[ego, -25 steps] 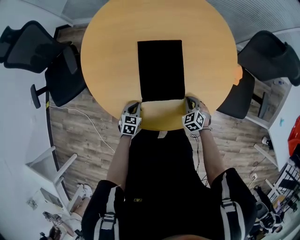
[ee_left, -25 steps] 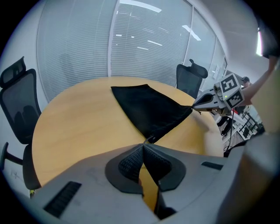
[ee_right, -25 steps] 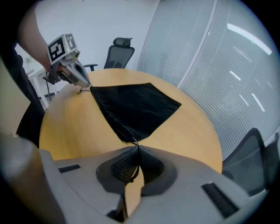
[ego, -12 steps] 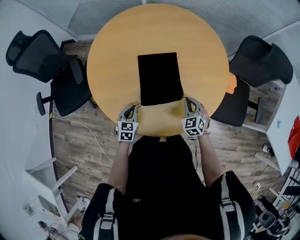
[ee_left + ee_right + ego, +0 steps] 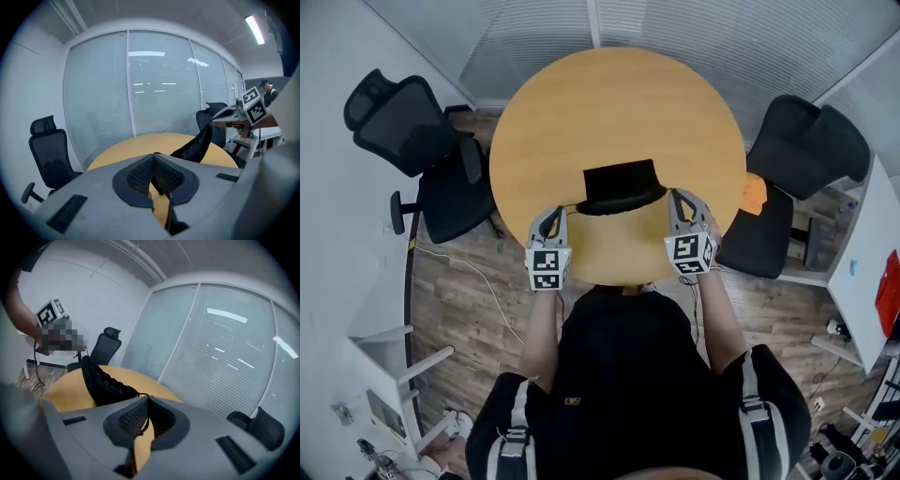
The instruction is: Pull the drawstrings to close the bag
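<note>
A black drawstring bag (image 5: 622, 186) hangs between my two grippers above the round wooden table (image 5: 581, 103). Its near edge is raised and bunched into a curve. My left gripper (image 5: 553, 214) is shut on the thin black left drawstring (image 5: 573, 205). My right gripper (image 5: 678, 197) is shut on the right drawstring at the bag's other corner. In the left gripper view the shut jaws (image 5: 153, 163) point at the bag (image 5: 194, 144). The right gripper view shows the cord (image 5: 141, 423) caught between shut pads, with the gathered bag (image 5: 101, 383) beyond.
Black office chairs stand at the table's left (image 5: 412, 150) and right (image 5: 806, 150). An orange object (image 5: 754, 193) lies on the right chair. Glass walls with blinds close the far side. A white cable (image 5: 478, 281) runs over the wooden floor on the left.
Both grippers have risen together, shut on the drawstrings. The bag, flat on the table a second ago, is now lifted at its near end, with that edge gathered.
</note>
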A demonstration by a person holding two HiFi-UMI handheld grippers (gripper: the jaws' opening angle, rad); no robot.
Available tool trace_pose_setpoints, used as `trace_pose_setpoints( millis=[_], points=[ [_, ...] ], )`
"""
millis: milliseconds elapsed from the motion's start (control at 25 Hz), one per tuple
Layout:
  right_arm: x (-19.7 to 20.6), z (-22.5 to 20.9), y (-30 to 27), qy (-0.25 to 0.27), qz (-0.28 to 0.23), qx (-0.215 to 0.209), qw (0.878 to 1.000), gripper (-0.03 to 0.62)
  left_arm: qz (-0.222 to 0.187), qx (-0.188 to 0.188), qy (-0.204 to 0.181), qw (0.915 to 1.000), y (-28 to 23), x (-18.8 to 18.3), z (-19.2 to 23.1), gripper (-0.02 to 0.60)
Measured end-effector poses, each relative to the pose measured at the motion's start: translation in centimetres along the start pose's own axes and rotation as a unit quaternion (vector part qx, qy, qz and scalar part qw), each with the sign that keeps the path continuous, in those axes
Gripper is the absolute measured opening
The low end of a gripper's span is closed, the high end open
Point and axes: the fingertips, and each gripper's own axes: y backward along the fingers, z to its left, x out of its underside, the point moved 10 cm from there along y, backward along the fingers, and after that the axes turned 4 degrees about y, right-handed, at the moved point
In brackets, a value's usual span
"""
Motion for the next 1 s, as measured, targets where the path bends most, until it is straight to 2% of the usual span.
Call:
trace_pose_setpoints(
  millis=[160,400,720,1000],
  points=[
    [-2.5,-2.3,1.7,-0.006,-0.049,0.022,0.999,0.06,-0.037,-0.025,-0.022,0.9988,1.8,-3.5,-0.8,0.015],
    [-4.2,-4.7,4.9,-0.008,-0.09,0.049,0.995,0.06,-0.064,-0.069,-0.046,0.9945,5.1,-6.5,-1.8,0.015],
    [-3.8,-5.5,7.4,0.002,-0.114,0.057,0.992,0.06,-0.065,-0.11,-0.03,0.9913,8.8,-5.4,-2.7,0.015],
    [-3.0,-5.9,9.3,0.014,-0.122,0.058,0.991,0.06,-0.082,-0.153,-0.028,0.9844,11.8,-5.2,-3.5,0.015]
  ],
)
